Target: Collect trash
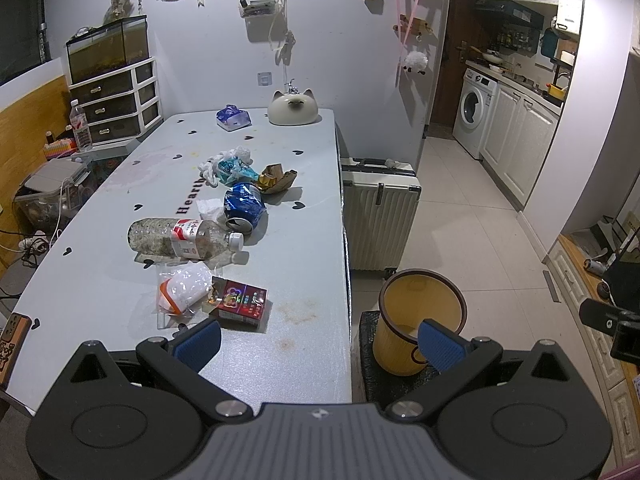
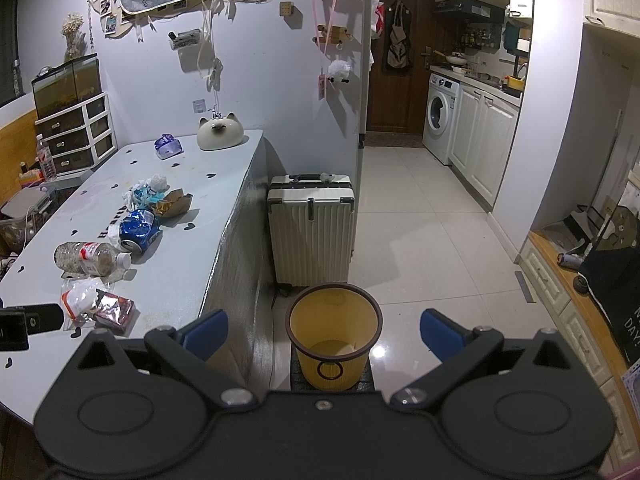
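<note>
Trash lies on the grey table (image 1: 304, 208): a red cigarette pack (image 1: 243, 301), a clear plastic bag (image 1: 182, 292), a plastic bottle (image 1: 186, 238) on its side, a crushed blue can (image 1: 243, 205), crumpled plastic wrappers (image 1: 228, 166) and a brown paper scrap (image 1: 278, 178). A yellow bin (image 1: 420, 316) stands on the floor by the table's right side; it also shows in the right wrist view (image 2: 334, 332). My left gripper (image 1: 318, 342) is open and empty over the table's near edge. My right gripper (image 2: 324, 332) is open and empty above the bin.
A white suitcase (image 2: 312, 228) stands behind the bin against the table. A cat-shaped ceramic piece (image 1: 293, 108) and a tissue pack (image 1: 233, 117) sit at the table's far end. A phone (image 1: 12, 340) lies at the near left corner. Tiled floor runs to the kitchen.
</note>
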`<state>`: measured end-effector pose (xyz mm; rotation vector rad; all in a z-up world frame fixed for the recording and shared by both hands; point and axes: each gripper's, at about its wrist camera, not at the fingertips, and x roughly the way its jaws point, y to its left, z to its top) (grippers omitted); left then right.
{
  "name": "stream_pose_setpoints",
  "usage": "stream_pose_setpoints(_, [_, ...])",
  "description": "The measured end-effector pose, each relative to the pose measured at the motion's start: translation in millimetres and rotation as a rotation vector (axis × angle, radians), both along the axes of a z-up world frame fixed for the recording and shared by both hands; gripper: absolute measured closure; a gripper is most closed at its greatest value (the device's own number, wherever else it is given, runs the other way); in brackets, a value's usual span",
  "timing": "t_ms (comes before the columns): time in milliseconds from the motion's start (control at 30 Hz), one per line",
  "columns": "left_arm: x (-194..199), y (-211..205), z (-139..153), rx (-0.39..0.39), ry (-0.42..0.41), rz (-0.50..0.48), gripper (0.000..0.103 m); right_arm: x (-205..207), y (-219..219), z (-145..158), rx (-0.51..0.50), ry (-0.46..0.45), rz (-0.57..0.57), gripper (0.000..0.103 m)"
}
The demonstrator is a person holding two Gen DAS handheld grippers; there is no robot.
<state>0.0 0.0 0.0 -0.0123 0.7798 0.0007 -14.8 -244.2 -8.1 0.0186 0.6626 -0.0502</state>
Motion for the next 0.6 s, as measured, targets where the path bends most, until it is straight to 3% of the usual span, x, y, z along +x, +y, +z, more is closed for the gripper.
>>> stream_pose_setpoints(600, [0.0,0.0,0.0,0.000,0.000,0.000,0.000,1.5,-1.4,-1.3,0.001,0.001,-0.001,0.000])
